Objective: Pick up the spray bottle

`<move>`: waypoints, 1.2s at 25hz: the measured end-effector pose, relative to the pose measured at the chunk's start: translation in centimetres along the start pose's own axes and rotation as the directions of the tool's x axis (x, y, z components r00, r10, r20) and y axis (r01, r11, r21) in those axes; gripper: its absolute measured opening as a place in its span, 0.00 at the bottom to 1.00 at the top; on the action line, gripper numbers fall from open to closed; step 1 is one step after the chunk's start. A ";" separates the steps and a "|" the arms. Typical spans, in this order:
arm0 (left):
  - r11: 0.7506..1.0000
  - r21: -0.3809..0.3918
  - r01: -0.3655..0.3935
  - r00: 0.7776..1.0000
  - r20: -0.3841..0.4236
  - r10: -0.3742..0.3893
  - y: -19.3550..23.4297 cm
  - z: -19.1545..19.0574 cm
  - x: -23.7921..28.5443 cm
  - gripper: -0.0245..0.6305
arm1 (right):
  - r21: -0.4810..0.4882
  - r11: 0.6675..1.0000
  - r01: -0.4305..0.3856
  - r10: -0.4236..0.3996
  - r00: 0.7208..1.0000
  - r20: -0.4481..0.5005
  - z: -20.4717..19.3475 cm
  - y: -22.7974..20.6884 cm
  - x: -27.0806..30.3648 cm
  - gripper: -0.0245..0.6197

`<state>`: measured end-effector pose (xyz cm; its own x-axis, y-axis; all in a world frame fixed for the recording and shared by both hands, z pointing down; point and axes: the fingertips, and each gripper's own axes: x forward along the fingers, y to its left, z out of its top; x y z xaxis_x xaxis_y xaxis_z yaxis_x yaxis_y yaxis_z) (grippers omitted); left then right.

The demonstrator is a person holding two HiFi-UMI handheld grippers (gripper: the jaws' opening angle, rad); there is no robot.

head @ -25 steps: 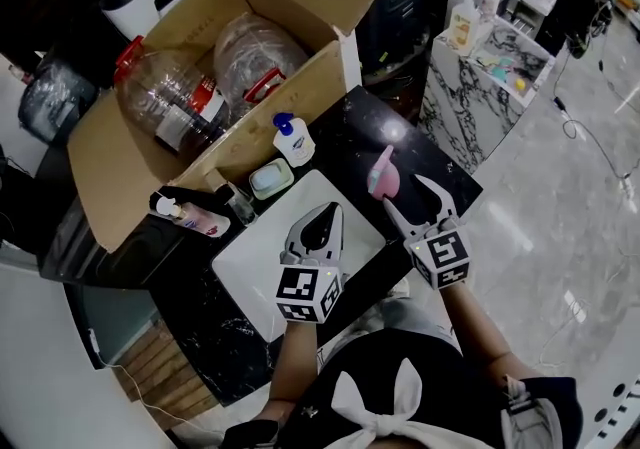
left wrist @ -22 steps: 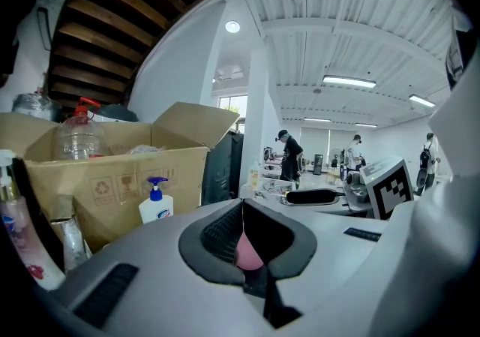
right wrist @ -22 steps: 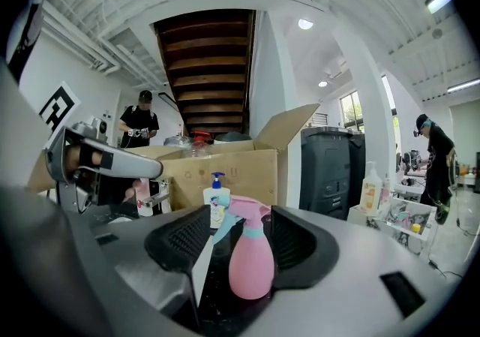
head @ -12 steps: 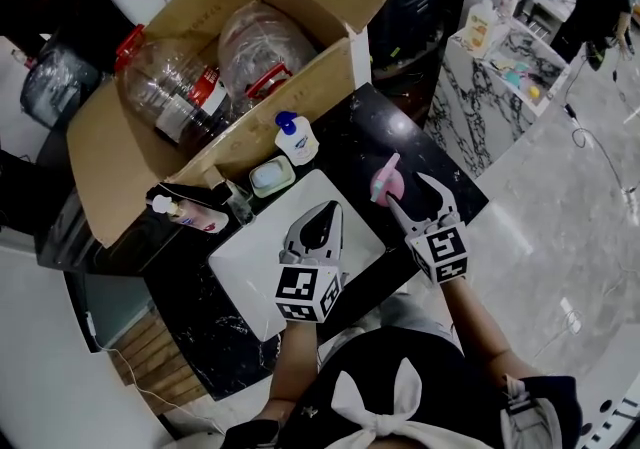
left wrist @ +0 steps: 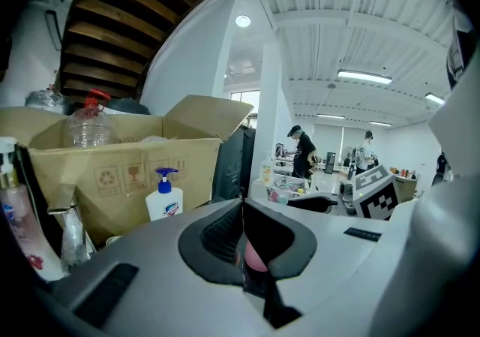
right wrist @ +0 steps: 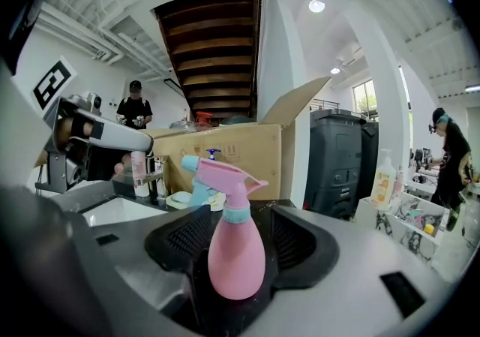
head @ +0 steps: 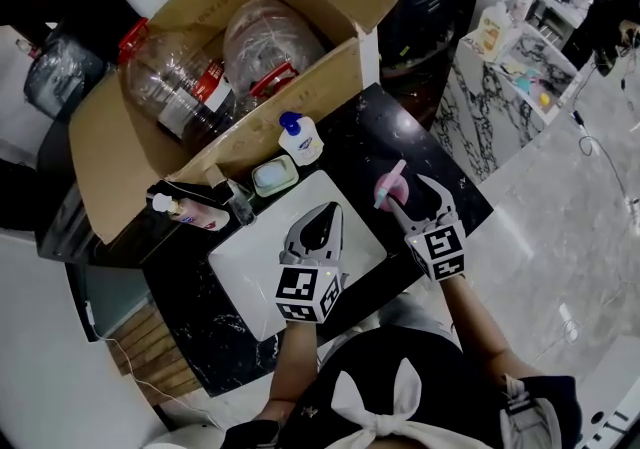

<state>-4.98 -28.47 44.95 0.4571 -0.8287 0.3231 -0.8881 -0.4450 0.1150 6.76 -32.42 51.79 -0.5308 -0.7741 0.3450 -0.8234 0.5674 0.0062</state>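
Spray bottle: the pink spray bottle (head: 389,186) stands upright on the dark marble counter (head: 360,142), right of centre in the head view, just beside the right edge of the white sink (head: 255,255)
Right gripper: the right gripper (head: 404,195) sits low around the bottle – its jaws are spread wide, one on each side of the pink body, with a gap showing on both sides in the right gripper view, so nothing is clamped
Bottle head: a blue collar and a blue nozzle tip, the nozzle toward the left of the right gripper view
Left gripper: the left gripper (head: 323,221) hangs over the sink at the centre of the head view – jaws pressed together at the tips, with nothing held between them
Behind the sink: a white pump bottle (head: 300,142) with a blue top and a pale soap dish (head: 272,177) stand against the side of the cardboard box (head: 120,152)
Box: open, filling the upper left of the head view, with large clear plastic jugs (head: 175,87) inside
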 end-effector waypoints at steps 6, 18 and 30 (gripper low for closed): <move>1.000 -0.009 -0.015 1.000 -0.007 0.015 0.2 -0.1 0.4 0.08 | -0.010 1.000 -0.027 0.027 1.000 -0.015 -0.3 -0.1 1.2 0.40; 0.999 -0.023 -0.038 0.999 -0.023 0.037 0.5 -0.6 1.2 0.08 | -0.030 0.995 -0.090 0.089 0.995 -0.050 -1.1 0.6 3.2 0.40; 0.999 -0.022 -0.035 0.999 -0.034 0.034 0.3 -0.7 1.7 0.08 | -0.034 0.993 -0.115 0.113 0.992 -0.052 -1.4 0.8 3.6 0.38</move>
<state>-4.55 -29.75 46.19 0.4243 -0.8313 0.3590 -0.9045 -0.4081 0.1240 4.52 -34.37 54.35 -0.6093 -0.6894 0.3919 -0.7498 0.6616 -0.0019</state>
